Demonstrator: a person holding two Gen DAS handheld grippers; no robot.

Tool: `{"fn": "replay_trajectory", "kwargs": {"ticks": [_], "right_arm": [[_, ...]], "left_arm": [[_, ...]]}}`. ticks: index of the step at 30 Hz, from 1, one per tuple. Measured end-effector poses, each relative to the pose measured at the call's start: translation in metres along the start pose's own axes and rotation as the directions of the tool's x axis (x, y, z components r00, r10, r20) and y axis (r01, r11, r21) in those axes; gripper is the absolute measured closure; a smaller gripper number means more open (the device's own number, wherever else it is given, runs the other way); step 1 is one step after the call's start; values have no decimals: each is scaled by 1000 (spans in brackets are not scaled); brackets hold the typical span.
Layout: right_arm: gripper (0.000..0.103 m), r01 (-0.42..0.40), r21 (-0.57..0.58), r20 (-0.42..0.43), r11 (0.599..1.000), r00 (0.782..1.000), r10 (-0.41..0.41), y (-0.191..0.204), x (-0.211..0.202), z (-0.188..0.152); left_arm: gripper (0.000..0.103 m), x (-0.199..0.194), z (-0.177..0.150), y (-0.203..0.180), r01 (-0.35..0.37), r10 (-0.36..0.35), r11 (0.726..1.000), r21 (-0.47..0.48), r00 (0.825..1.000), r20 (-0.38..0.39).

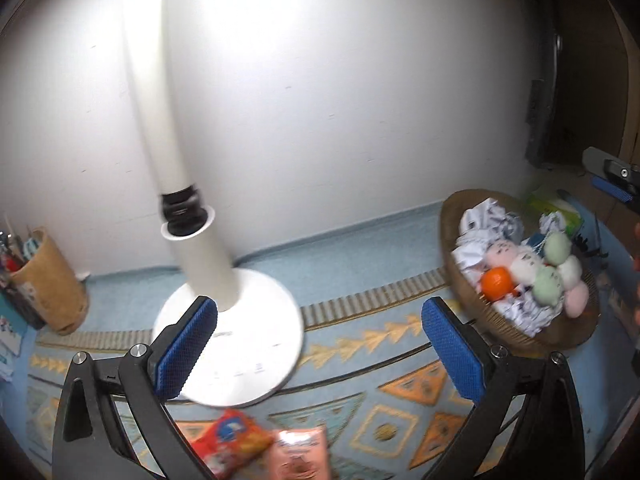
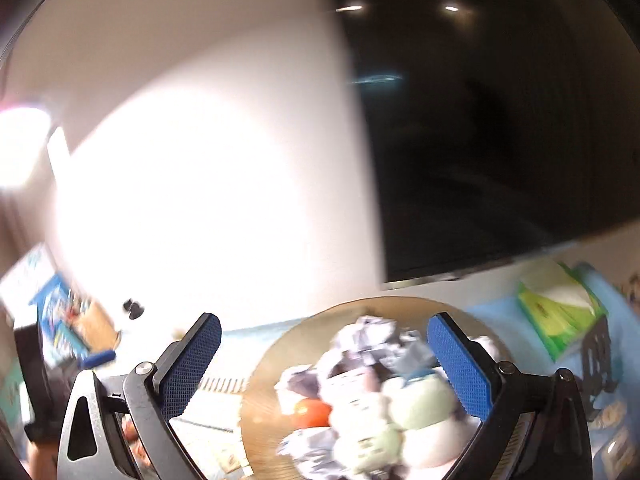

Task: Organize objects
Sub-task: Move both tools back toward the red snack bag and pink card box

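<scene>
A brown woven basket at the right holds crumpled paper, soft pastel balls and an orange. My left gripper is open and empty, above the patterned cloth, with a white lamp base between its fingers. Two snack packets lie below it. My right gripper is open and empty, just above the same basket; the view is blurred. The orange and balls lie under it.
A white lamp stem rises at the left. A tan cup of pens stands far left. A green tissue box sits behind the basket, beside a dark screen. A white wall is close behind.
</scene>
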State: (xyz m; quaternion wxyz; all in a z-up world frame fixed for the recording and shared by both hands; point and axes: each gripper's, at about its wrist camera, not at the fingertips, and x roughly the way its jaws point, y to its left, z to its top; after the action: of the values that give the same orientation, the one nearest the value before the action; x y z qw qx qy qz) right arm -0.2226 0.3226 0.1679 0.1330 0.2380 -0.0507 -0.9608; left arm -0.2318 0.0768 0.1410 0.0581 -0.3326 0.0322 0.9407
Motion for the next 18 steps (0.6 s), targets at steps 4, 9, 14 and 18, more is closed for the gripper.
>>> {"fn": "replay_trajectory", "kwargs": {"ticks": [4, 9, 14, 18], "right_arm": [[0, -189, -135, -104, 973, 979, 176, 76, 19, -43], [0, -295, -324, -368, 899, 915, 167, 177, 71, -124], [0, -347, -402, -495, 847, 861, 118, 204, 107, -181], [0, -304, -318, -499, 898, 859, 114, 190, 121, -185]], "left_arm": [[0, -6, -38, 54, -58, 57, 998, -1, 996, -64], [0, 6, -83, 88, -43, 45, 999, 18, 984, -172], [0, 26, -106, 91, -27, 38, 998, 53, 975, -220], [0, 38, -108, 99, 13, -19, 1000, -25, 969, -248]]}}
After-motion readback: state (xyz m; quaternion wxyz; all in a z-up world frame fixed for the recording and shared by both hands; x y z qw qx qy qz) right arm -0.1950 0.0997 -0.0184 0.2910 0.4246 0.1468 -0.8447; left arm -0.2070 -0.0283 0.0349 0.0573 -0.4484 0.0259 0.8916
